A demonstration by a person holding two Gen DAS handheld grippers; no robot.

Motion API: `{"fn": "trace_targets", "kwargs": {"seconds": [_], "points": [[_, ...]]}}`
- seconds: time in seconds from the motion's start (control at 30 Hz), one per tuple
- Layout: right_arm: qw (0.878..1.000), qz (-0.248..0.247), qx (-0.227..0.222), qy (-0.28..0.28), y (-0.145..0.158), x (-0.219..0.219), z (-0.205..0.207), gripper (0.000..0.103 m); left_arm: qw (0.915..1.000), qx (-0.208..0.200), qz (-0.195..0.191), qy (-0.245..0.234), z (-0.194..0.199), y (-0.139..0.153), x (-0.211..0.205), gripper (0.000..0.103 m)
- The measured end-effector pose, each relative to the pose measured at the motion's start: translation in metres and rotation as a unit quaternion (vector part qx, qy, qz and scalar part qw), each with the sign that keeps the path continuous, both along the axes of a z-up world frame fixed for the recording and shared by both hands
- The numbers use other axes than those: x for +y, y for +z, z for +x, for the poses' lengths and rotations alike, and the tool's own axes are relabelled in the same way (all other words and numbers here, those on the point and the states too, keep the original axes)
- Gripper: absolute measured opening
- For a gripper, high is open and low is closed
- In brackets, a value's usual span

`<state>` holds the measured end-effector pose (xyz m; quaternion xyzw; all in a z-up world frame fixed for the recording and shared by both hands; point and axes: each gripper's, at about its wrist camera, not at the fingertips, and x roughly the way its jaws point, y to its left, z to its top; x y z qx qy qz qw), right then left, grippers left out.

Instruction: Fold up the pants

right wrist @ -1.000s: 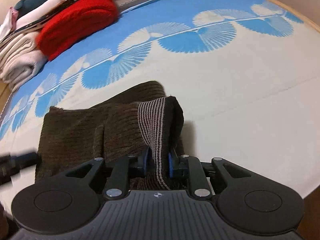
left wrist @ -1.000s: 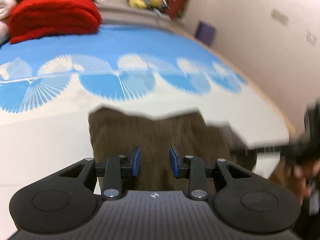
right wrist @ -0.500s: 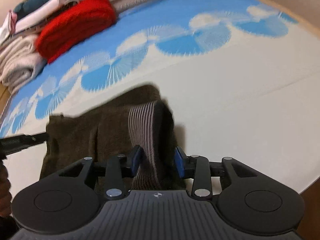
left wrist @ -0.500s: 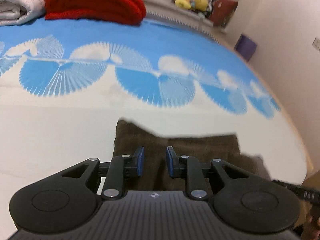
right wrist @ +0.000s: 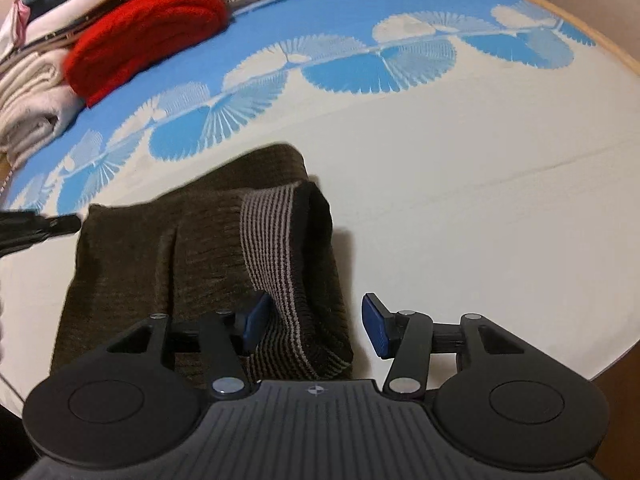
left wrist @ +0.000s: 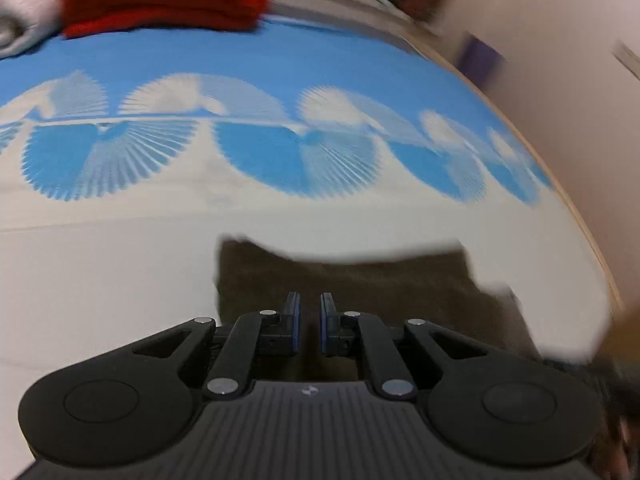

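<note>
The dark brown knit pants [right wrist: 168, 256] lie folded on the white and blue cloth, with a striped waistband [right wrist: 276, 248] standing up along their right side. My right gripper [right wrist: 316, 322] is open, its jaws on either side of the waistband without clamping it. In the left wrist view the pants [left wrist: 360, 284] lie just ahead of my left gripper [left wrist: 310, 320]. Its jaws stand a narrow gap apart with nothing between them. The tip of the left gripper shows at the pants' left corner in the right wrist view [right wrist: 36, 228].
A red folded knit [right wrist: 148, 44] and a stack of pale folded clothes [right wrist: 28, 96] sit at the far left of the cloth. The wooden table edge [right wrist: 600, 40] curves along the right. A wall [left wrist: 560, 20] stands beyond it.
My right gripper was shut on the striped waistband and has opened wide, letting it go. My left gripper's jaws have narrowed and it has drawn back over the pants' near edge.
</note>
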<state>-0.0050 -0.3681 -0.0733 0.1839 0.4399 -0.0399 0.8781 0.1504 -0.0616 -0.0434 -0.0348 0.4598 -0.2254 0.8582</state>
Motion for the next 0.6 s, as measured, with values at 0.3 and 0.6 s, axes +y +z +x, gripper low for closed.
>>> {"fn": "trace_targets", "kwargs": {"seconds": [0.3,0.6], "points": [[0.996,0.053,0.074,0.024,-0.026,-0.002,0.002,0.082,0.9746,0.03,0.115,-0.19,-0.084,-0.04,-0.015,0.022],[0.989,0.114,0.096,0.011,-0.05,0.0,0.027,0.095,0.9864,0.129,-0.038,0.095,-0.006,-0.057,0.047,0.081]]}}
